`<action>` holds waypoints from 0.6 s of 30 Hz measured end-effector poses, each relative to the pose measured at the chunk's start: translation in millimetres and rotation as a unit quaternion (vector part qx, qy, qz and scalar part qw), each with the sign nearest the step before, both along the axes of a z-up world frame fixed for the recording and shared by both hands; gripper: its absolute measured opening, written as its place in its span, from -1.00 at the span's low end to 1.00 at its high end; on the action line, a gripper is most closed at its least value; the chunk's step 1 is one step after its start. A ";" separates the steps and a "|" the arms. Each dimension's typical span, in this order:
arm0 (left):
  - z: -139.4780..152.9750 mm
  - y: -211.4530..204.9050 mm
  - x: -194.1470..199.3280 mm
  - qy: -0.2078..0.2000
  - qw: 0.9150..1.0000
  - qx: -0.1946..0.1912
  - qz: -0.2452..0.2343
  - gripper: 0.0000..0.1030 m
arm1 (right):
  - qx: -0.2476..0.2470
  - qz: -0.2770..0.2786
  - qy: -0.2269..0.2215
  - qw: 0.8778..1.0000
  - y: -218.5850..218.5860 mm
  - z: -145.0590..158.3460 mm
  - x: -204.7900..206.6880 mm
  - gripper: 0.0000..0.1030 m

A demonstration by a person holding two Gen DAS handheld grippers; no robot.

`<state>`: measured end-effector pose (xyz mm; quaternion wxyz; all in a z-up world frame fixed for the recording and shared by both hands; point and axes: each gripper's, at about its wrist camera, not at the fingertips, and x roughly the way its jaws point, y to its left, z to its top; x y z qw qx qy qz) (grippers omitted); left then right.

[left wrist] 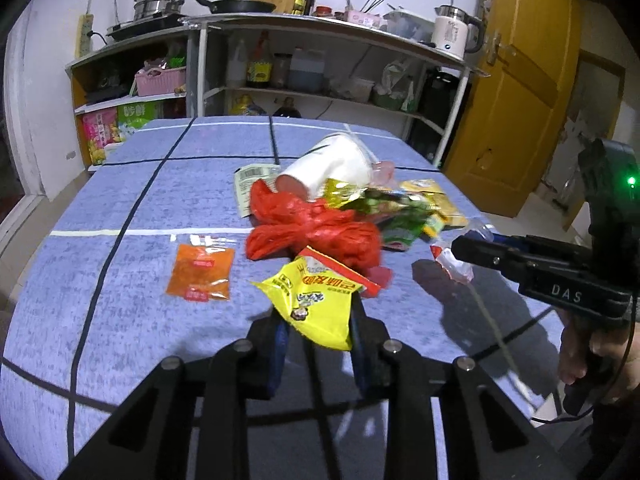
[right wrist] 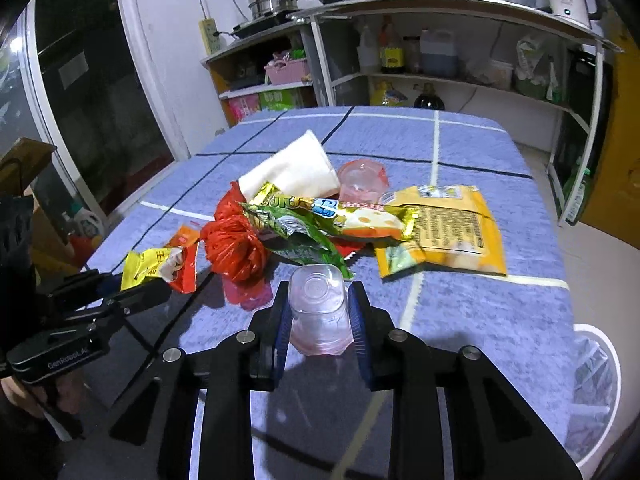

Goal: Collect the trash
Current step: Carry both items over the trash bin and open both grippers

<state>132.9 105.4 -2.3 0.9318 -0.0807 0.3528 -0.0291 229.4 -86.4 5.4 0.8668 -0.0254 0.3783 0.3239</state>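
both grippers are mid-pickup beside the red bag (left wrist: 316, 232): the left gripper (left wrist: 318, 320) is grasping a yellow wrapper (left wrist: 316, 304), the right gripper (right wrist: 318, 312) is clenching a clear cup (right wrist: 318, 312), and both likely need carrying to a bin next.

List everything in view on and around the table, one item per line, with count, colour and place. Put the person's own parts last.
Table: one, blue cloth with dark and white lines, under everything.
Paper cup: one, white, on its side at the far end of the pile.
Plastic bag: one, red, crumpled, pile centre.
Green wrapper: one, green and gold, beside the red bag.
Orange pouch: one, flat, right of the pile.
Sauce sachet: one, orange, alone left of the pile.
Pink lid: one, clear pink, behind the wrappers.
Bin: one, white rim, past the table's right edge.
Yellow wrapper: one, in the left gripper.
Clear cup: one, pinkish, in the right gripper.
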 end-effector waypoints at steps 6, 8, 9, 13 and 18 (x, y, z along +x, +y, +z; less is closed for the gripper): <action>20.5 -38.9 2.8 -0.016 0.999 -0.001 -0.045 -0.45 | 0.009 -0.032 -0.014 0.999 -37.8 16.0 -12.7 -0.44; 27.3 -58.3 9.5 -0.020 0.997 -0.001 -0.069 -0.45 | 0.010 -0.050 -0.017 0.999 -58.9 19.0 -15.2 -0.44; 30.0 -67.7 13.0 -0.022 0.997 0.000 -0.080 -0.45 | 0.011 -0.060 -0.017 0.998 -69.4 20.5 -16.0 -0.44; 36.8 -112.4 30.9 -0.023 0.992 0.000 -0.127 -0.45 | 0.012 -0.104 -0.020 0.994 -115.6 24.4 -17.1 -0.44; 40.8 -171.5 53.1 -0.020 0.983 -0.001 -0.181 -0.45 | 0.011 -0.157 -0.020 0.987 -176.3 21.6 -17.4 -0.44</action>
